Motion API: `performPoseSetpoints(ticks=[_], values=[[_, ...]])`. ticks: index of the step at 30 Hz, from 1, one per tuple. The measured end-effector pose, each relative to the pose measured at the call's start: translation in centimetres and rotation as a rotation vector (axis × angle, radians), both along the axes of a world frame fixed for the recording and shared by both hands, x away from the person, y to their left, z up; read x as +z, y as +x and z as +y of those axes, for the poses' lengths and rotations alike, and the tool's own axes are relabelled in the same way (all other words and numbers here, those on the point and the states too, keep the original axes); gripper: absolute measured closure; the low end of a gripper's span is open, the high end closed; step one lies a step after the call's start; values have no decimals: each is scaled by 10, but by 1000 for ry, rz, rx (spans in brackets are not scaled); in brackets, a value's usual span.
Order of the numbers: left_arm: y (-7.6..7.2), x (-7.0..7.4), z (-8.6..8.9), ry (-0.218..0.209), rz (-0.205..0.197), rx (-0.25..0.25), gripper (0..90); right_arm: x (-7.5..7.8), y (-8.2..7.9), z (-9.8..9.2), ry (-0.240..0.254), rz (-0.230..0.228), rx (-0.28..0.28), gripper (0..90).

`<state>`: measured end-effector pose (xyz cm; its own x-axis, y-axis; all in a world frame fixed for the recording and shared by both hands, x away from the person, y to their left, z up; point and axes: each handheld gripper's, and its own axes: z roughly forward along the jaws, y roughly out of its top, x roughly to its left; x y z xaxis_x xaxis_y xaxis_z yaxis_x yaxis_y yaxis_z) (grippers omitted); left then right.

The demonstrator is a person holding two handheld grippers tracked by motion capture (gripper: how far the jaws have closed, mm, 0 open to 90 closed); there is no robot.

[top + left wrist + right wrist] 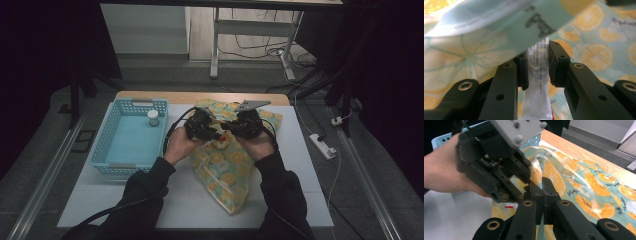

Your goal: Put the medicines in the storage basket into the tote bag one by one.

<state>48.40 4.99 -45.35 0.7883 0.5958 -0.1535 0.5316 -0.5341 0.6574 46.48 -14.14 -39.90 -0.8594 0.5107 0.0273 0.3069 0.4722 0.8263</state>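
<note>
A plastic bag [225, 172] printed with orange slices lies in the middle of the white table. My left gripper [211, 133] hovers over the bag's upper part, shut on a white printed packet [537, 70] with a red mark at its lower end. In the left gripper view the bag's rim [499, 27] hangs just above the jaws and the packet. My right gripper [232, 128] faces the left one. Its jaws are pressed together on a thin edge of the bag [574, 182]. In the right gripper view the left gripper [499, 170] sits close by on the left.
A light blue perforated basket [111, 150] stands on the table's left side with a small white-lidded jar [153, 118] at its far right corner. A white power strip [323, 146] lies on the floor to the right. Desk legs and cables are beyond the table.
</note>
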Motion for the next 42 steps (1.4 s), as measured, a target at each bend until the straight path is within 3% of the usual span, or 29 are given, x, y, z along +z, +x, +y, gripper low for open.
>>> performPoseSetpoints(ticks=[13, 25, 28, 34, 42], values=[[17, -21, -5, 5, -5, 59, 710, -4, 2, 1, -7, 10, -3, 900], [25, -36, -5, 38, -15, 125, 702, -7, 4, 2, -17, 20, -6, 900], [25, -35, -3, -6, -13, 129, 600, -7, 4, 1, -16, 20, -5, 900], [20, -29, -2, -1, -9, 112, 447, -6, 4, -1, -14, 19, -9, 900], [6, -15, 9, -6, -8, 53, 284, -6, 5, -2, -9, 19, -13, 900]])
